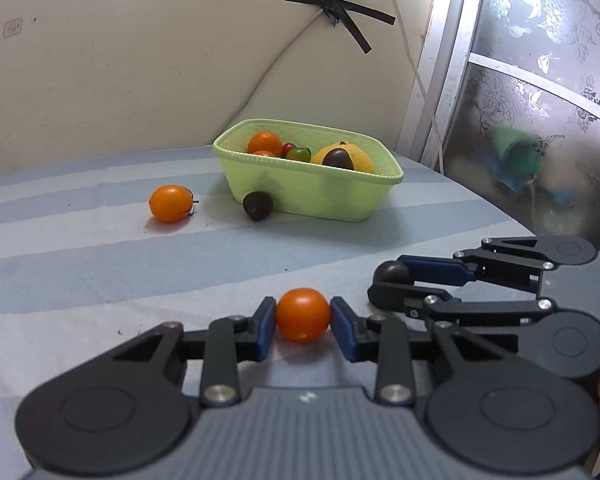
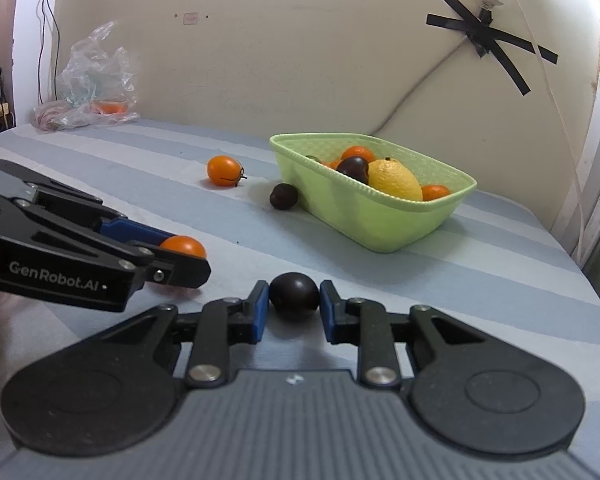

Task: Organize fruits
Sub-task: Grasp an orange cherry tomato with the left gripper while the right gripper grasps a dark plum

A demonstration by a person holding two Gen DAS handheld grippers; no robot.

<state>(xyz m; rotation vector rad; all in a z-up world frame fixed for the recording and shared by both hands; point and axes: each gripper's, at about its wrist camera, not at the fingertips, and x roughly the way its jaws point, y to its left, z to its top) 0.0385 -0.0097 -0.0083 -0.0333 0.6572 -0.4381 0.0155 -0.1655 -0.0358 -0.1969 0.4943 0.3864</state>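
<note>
My left gripper (image 1: 303, 317) is shut on a small orange tomato (image 1: 302, 314), low over the striped cloth; the same tomato (image 2: 183, 247) shows in the right wrist view. My right gripper (image 2: 294, 299) is shut on a dark purple tomato (image 2: 294, 296), which also shows beside the left gripper as a dark ball (image 1: 392, 273). Further back stands a light green basket (image 1: 316, 196) holding an orange, a lemon (image 2: 394, 180), a dark fruit and small tomatoes. Left of the basket lie an orange tomato with a stem (image 1: 171, 203) and a dark tomato (image 1: 257, 206) against its wall.
A crumpled plastic bag (image 2: 92, 80) with something orange inside sits at the far left corner against the wall. Cables and black tape (image 2: 492, 40) hang on the wall behind. A patterned glass door (image 1: 540, 100) borders the right edge of the surface.
</note>
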